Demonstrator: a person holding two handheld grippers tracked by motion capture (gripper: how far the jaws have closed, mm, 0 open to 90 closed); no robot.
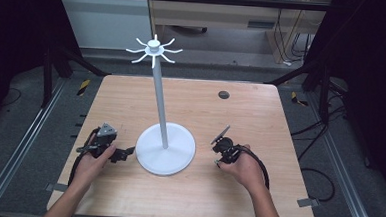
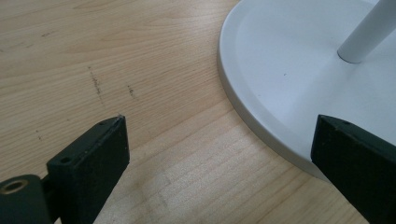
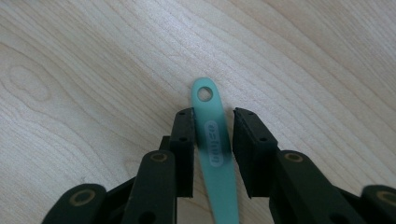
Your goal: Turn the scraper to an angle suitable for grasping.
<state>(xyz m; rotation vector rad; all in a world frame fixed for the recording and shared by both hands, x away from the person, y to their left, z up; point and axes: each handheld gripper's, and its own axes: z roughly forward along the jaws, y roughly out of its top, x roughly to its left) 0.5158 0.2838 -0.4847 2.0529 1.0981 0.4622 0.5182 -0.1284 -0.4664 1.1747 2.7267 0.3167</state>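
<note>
Teal handle, white stand, pale wood-grain table, black hand-held gripper.

Teal flat handle (hole at its tip) lies over the wooden table.

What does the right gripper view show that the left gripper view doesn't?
Right gripper view: a teal handle with a hanging hole, between narrow-set jaws that don't quite clamp it. Left gripper view: the white stand's round base and the foot of its pole, with jaws spread wide. Shared: the light wooden tabletop and a pair of black jaws.
</note>
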